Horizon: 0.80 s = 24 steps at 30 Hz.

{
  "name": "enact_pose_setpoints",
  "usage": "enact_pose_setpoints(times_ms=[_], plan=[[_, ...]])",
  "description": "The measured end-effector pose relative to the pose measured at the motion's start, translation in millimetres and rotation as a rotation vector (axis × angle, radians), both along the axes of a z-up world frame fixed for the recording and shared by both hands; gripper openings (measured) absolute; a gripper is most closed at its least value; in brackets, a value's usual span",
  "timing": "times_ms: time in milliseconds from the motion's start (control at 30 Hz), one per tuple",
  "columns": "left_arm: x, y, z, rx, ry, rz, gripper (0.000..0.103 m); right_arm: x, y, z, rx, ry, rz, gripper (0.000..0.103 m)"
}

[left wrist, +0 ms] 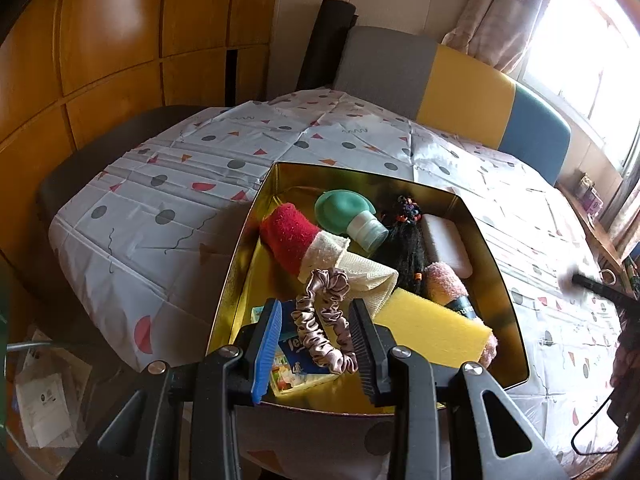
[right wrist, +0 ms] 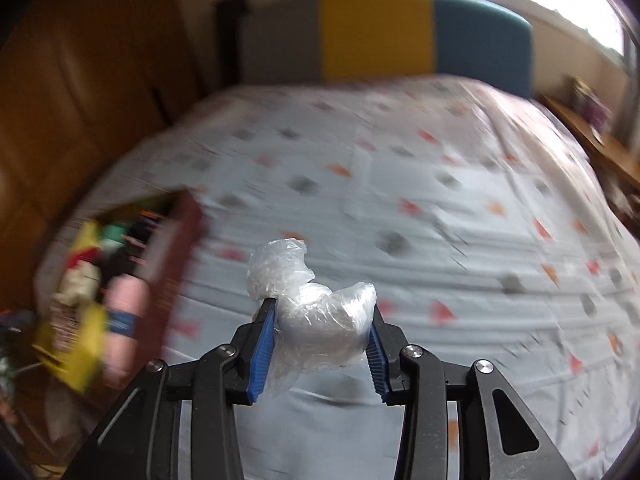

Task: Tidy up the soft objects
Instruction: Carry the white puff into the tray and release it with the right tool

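While my left tongs (left wrist: 316, 344) hang over the near end of the gold tin (left wrist: 496, 256), their pads stand partly apart, and a dusty-pink satin scrunchie (left wrist: 324, 320) lies in the gap between them. From the left wrist view I cannot tell whether the pads press on it or whether it simply rests on the things below. The tin sits on the desk (left wrist: 168, 184), which is covered by a white cloth printed with grey dots and red and orange triangles. Inside the tin I see a red and cream rolled cloth (left wrist: 296, 236), a green squeeze bottle with a pale cap (left wrist: 348, 212), a bundle of black braided hair with coloured beads (left wrist: 404, 248), a white bar-shaped pad (left wrist: 446, 246) by the far right wall, a pink fluffy roll (left wrist: 446, 284), a yellow sponge (left wrist: 434, 330), a cream mesh cloth (left wrist: 368, 276) and a small blue packet (left wrist: 292, 364) under the scrunchie.

My right tongs (right wrist: 322, 328) are closed on a crumpled ball of clear plastic film (right wrist: 320, 316), squeezed between the blue pads, with a loose tuft of film standing up above the left pad. The ball is held above the bare cloth of the desk, well to the right of the tin (right wrist: 176, 264), which shows blurred at the left edge of the right wrist view.
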<state>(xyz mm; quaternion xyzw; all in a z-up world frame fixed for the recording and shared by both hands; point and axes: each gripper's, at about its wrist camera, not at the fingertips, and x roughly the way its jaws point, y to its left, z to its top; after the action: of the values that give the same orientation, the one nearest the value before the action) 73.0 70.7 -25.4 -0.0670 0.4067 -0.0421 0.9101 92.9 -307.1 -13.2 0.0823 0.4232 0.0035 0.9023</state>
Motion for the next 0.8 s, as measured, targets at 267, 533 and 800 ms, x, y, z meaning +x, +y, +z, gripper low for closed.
enact_pose_setpoints(times_ms=[267, 533, 800], plan=[[-2.8, 6.1, 0.6, -0.003, -0.001, 0.014, 0.034, 46.3, 136.5, 30.5, 0.06, -0.061, 0.288, 0.042], [-2.0, 12.1, 1.7, 0.008, -0.012, 0.025, 0.034, 101.6, 224.5, -16.5, 0.027, 0.083, 0.352, 0.042], [-1.5, 12.8, 1.7, 0.021, -0.018, 0.029, 0.037, 104.5, 237.2, -63.6, -0.022, 0.181, 0.361, 0.048]])
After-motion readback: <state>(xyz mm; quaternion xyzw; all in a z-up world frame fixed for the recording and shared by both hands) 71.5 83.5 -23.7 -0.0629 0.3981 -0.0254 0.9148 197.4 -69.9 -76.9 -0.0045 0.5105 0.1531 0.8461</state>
